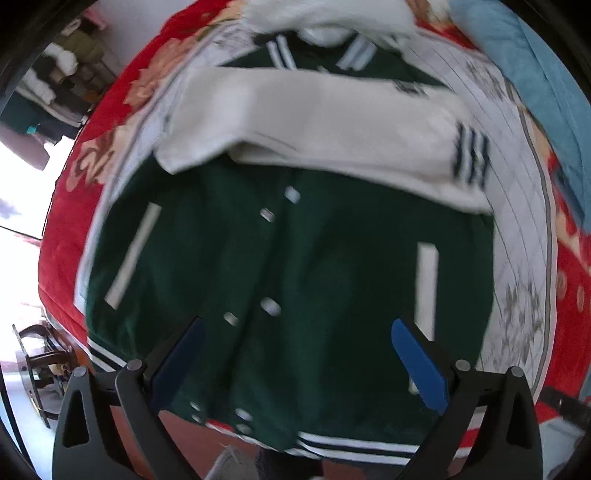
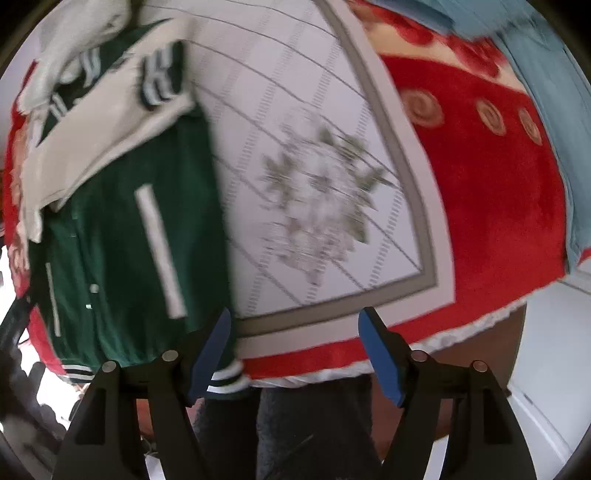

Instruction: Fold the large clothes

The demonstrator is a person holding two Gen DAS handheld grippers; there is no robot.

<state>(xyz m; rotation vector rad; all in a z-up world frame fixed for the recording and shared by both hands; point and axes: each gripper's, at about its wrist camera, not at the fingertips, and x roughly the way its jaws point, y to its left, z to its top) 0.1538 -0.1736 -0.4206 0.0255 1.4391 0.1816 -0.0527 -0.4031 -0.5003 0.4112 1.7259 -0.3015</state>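
A dark green varsity jacket (image 1: 295, 266) with white snaps lies face up on a bed, its striped hem toward me. One cream sleeve (image 1: 314, 122) is folded across the chest, with its striped cuff (image 1: 471, 158) at the right. My left gripper (image 1: 295, 332) hovers open above the jacket's lower front, with nothing between its blue pads. In the right wrist view the jacket (image 2: 110, 240) fills the left side. My right gripper (image 2: 295, 328) hangs open over the bed's near edge, just right of the jacket's hem corner (image 2: 225, 380), and holds nothing.
Under the jacket lies a white quilted cover (image 2: 314, 166) with a grey border, on a red blanket (image 2: 480, 203). A light blue blanket (image 1: 535, 74) lies at the far right. White fabric (image 1: 325, 18) is bunched by the collar. Floor and a chair (image 1: 37, 354) show at left.
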